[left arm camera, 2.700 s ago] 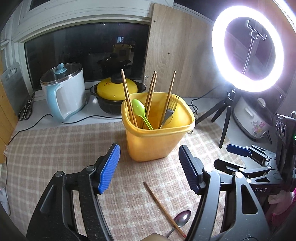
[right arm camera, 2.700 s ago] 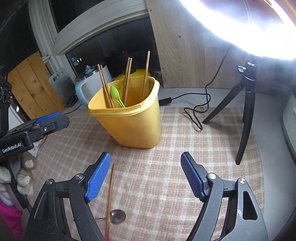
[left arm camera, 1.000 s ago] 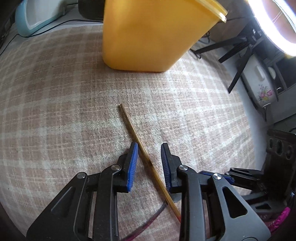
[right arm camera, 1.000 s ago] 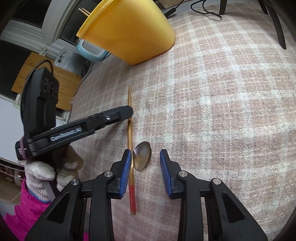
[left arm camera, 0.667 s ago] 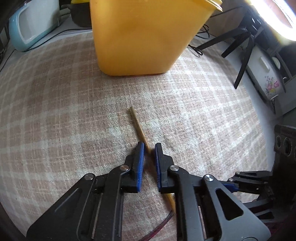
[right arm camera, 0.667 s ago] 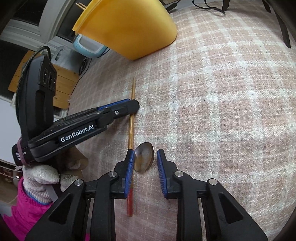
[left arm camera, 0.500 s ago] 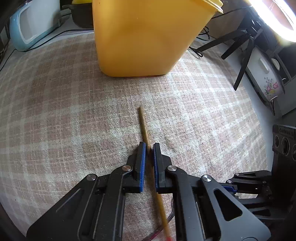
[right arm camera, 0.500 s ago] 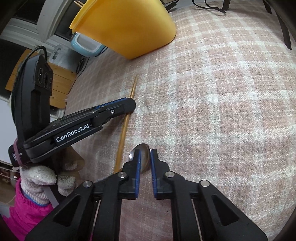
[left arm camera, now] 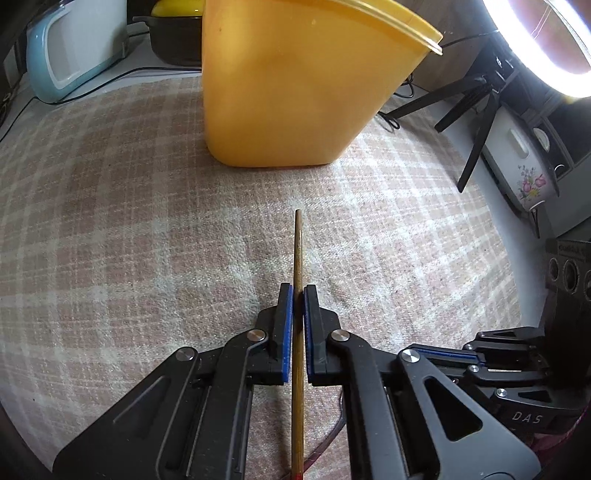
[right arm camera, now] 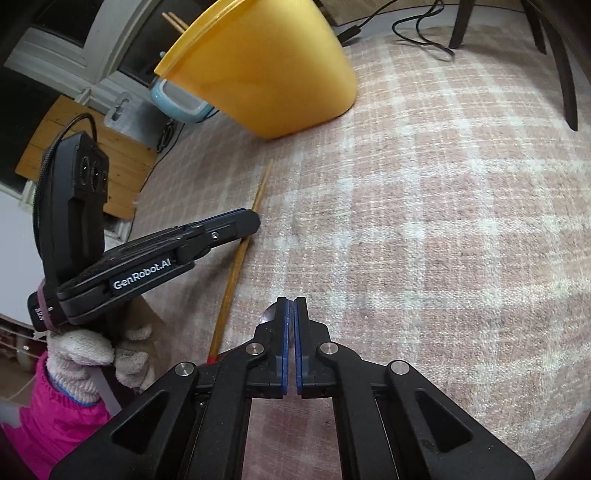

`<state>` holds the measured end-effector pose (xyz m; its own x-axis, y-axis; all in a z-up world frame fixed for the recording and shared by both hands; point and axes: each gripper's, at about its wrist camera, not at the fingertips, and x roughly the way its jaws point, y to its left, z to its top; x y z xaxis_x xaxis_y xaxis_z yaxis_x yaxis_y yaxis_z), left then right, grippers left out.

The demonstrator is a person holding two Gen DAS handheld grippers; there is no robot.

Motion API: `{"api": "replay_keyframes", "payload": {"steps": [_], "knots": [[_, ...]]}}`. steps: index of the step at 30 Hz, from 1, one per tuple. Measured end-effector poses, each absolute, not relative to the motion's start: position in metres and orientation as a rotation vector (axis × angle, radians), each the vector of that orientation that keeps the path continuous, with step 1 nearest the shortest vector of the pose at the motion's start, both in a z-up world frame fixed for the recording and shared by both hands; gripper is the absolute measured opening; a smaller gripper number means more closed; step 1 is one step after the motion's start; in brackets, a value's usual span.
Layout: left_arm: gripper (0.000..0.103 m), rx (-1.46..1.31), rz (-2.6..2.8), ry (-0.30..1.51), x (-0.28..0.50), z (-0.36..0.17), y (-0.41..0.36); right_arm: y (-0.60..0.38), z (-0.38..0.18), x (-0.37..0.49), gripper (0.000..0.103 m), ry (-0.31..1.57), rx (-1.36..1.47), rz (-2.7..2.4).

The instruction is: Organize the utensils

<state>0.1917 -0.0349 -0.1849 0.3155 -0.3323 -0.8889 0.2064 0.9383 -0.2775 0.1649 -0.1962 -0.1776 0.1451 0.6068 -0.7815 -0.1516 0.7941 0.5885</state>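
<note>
A yellow plastic bin (left arm camera: 295,81) stands on the checked cloth (left arm camera: 110,221); it also shows in the right wrist view (right arm camera: 266,70). My left gripper (left arm camera: 298,291) is shut on a wooden chopstick (left arm camera: 297,251), which points toward the bin. In the right wrist view the left gripper (right arm camera: 243,221) holds the chopstick (right arm camera: 236,266) at mid-length. My right gripper (right arm camera: 290,301) is shut on a metal spoon (right arm camera: 271,314); only an edge of its bowl shows beside the blue pads.
A pale blue kettle (left arm camera: 70,48) and a black pot with a yellow lid (left arm camera: 173,29) stand behind the bin. A ring light (left arm camera: 539,48) on a black tripod (left arm camera: 476,110) and a flowered cooker (left arm camera: 524,166) are at the right.
Both grippers came down from above the bin to the cloth. The left closed on the chopstick, which turned in line with its fingers. The right closed on the spoon.
</note>
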Motion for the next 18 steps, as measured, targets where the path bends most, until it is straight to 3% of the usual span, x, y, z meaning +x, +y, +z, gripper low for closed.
{"api": "replay_keyframes", "payload": {"steps": [11,13,14,15,18], "knots": [[0.003,-0.134,-0.359,1.219,0.188,-0.195,-0.031,-0.192,-0.178,0.157,0.003,1.314,0.445,0.576],[0.003,-0.139,-0.360,1.220,0.188,-0.195,-0.031,-0.200,-0.179,0.155,0.021,1.326,0.451,0.578],[0.003,-0.143,-0.361,1.220,0.188,-0.195,-0.030,-0.200,-0.181,0.156,0.040,1.330,0.453,0.581],[0.003,-0.145,-0.362,1.220,0.188,-0.195,-0.029,-0.199,-0.182,0.156,0.047,1.329,0.453,0.585],[0.003,-0.140,-0.363,1.219,0.188,-0.195,-0.028,-0.195,-0.183,0.155,0.049,1.318,0.428,0.587]]}}
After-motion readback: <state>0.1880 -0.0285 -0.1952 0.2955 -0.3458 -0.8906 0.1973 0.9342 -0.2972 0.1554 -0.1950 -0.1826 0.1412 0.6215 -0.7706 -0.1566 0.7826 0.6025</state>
